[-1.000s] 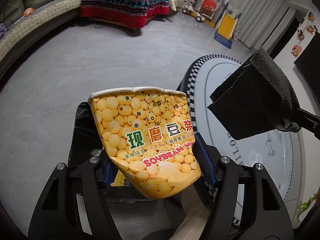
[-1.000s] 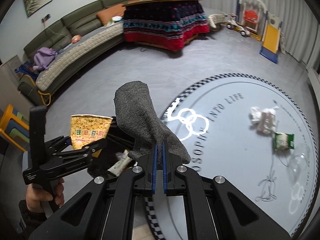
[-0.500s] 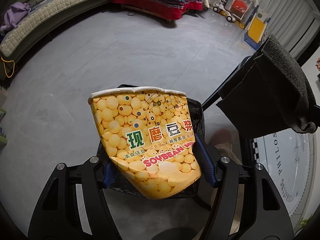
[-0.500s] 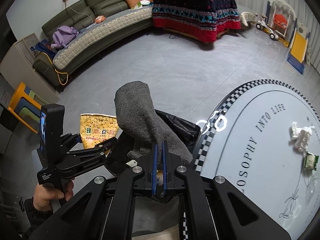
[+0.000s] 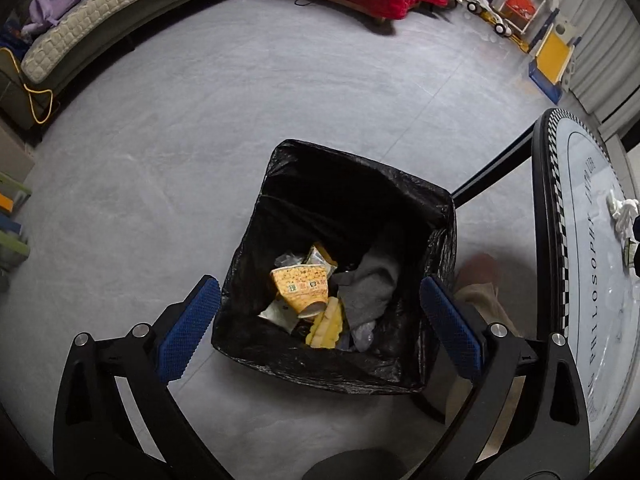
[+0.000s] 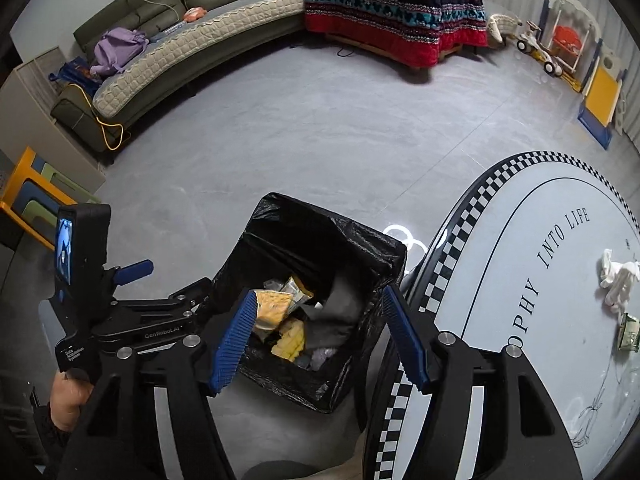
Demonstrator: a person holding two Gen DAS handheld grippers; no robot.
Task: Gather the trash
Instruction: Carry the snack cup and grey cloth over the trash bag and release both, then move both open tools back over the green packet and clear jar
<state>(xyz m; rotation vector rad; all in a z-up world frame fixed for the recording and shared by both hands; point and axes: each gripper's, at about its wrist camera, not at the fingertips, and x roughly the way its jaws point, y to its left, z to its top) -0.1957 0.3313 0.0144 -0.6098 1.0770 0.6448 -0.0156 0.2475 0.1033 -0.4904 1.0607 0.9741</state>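
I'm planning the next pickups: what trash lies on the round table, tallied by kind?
White crumpled wad: 1
Green packet: 1
Total: 2 that I can make out on the round table; anything clear near its edge is too faint to tell.

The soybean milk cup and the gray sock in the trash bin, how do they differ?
The soybean milk cup is yellow, printed and stiff, lying on its side; the gray sock is plain, soft and crumpled. The cup sits left of the sock. Both lie inside the black-lined trash bin, free of the tongs.
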